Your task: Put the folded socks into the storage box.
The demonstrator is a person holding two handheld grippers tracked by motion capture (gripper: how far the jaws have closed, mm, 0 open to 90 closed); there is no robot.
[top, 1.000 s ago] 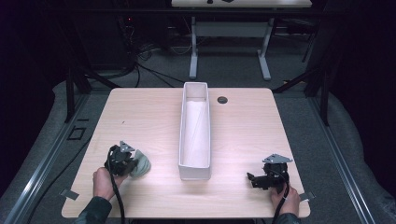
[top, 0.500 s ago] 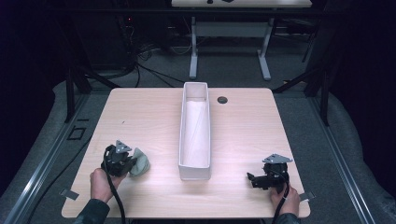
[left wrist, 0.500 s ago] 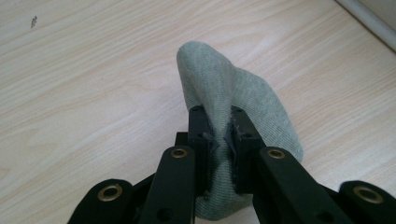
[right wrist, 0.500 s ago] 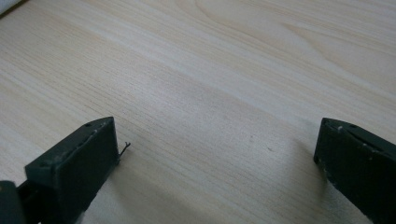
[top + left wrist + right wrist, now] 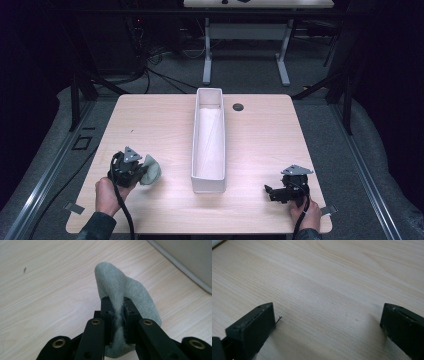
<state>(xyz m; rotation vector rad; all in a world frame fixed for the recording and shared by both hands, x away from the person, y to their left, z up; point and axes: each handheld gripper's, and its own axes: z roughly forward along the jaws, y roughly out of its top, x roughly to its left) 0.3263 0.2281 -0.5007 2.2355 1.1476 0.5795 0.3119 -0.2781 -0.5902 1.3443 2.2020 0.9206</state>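
Left gripper view looks straight along the left gripper (image 5: 116,312), whose two black fingers (image 5: 106,315) are clamped together on a fold of a grey-green sock (image 5: 130,290). The knit fabric is pinched tight between the pads and bulges out above and to the right of them, with a rounded end rising over the pale wood of the counter (image 5: 50,277). At the upper right corner of that view runs the lower edge of a white container's wall.

From the high view, the left gripper (image 5: 131,169) sits near the front left of the counter (image 5: 150,120), with the sock (image 5: 151,171) bunched at its tip, well to the left of the long white bin (image 5: 209,145) that runs front to back down the middle. The person's left hand (image 5: 106,192) holds it from below.

Right gripper view shows the right gripper (image 5: 327,322) with its fingers (image 5: 254,325) standing wide apart, bare wood grain between them and nothing held. In the high view this gripper (image 5: 280,192) lies low at the front right of the counter, well apart from the bin, in the person's right hand (image 5: 306,212). A small dark round grommet (image 5: 238,106) sits beside the bin's far end.
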